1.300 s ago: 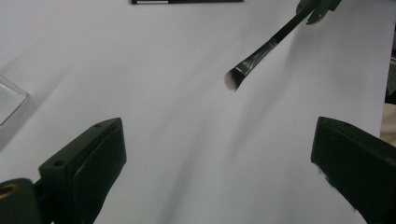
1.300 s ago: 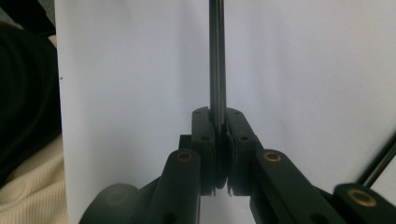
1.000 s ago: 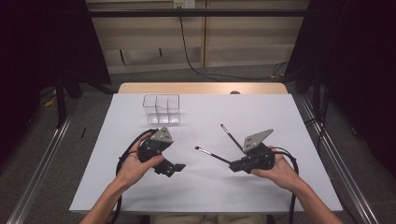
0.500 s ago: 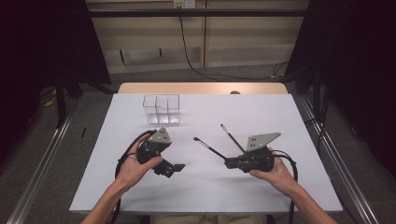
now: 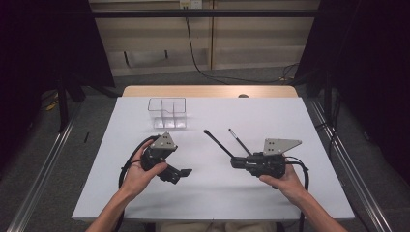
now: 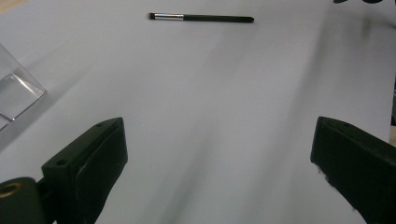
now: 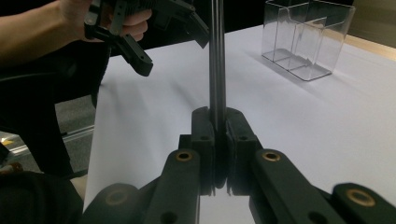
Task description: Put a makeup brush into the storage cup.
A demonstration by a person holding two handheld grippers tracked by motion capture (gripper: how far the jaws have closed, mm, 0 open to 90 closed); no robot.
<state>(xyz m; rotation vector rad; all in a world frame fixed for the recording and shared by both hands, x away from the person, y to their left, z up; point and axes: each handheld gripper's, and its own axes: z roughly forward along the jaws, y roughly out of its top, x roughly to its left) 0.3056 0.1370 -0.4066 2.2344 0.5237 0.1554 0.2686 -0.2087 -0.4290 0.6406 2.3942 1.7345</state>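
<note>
Right gripper (image 5: 235, 162) is clamped on one brush (image 5: 218, 143), which has swung from angled to pointing toward the clear organizer (image 5: 167, 112); likely insertion next. Second brush (image 5: 239, 141) lies on the table (image 5: 314, 145). Left gripper (image 5: 181, 173) stands wide, holding nothing

The white table (image 5: 208, 193) lies bare between the two grippers and along its near edge. At the far left stands a clear box (image 5: 167, 112), upright, open-topped. A loose brush (image 5: 240, 141) lies mid-table, just beside the held brush (image 5: 218, 143), perhaps touching it. The right side and the far right corner stay open.
</note>
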